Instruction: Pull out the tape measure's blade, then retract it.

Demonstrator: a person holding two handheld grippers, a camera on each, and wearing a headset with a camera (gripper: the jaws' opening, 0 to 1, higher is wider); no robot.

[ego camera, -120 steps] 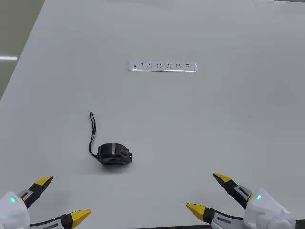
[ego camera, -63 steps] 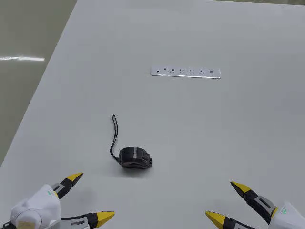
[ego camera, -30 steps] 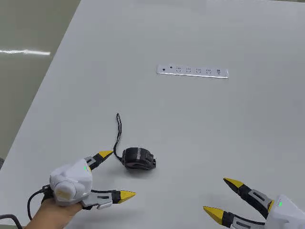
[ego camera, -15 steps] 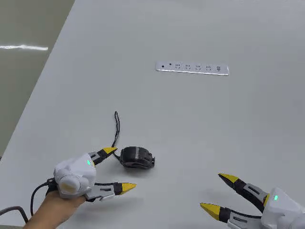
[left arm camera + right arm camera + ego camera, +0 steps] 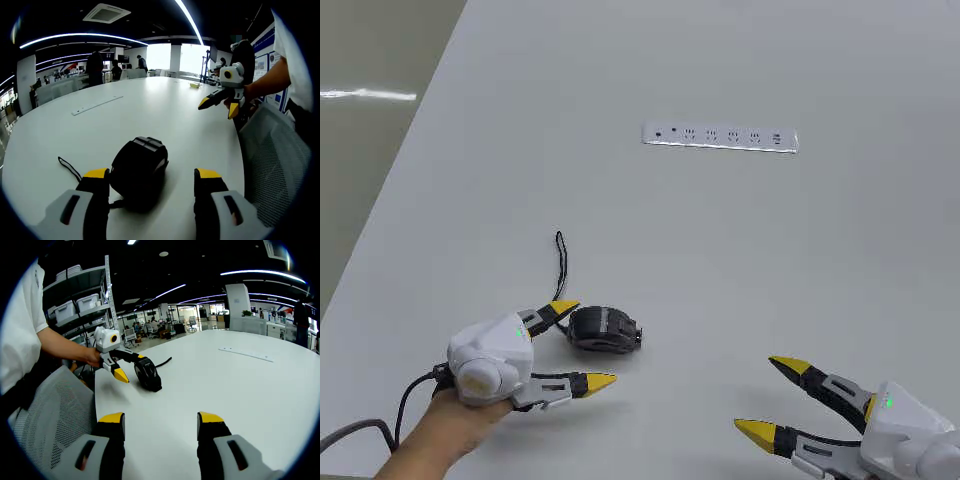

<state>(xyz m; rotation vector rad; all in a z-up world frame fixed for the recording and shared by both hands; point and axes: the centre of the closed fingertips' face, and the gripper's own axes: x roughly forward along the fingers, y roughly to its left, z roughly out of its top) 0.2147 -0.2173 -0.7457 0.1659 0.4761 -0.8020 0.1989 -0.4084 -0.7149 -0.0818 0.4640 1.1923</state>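
Black tape measure on white table, left tool spread around it, right tool spread too, well apart.

left tool now forward, up at the tape measure, open jaws either side of it

The white table carries a black tape measure and a power strip.

Seen steeply from overhead, and low over the desk from left claw and right claw facing each other, sharing the tape measure.
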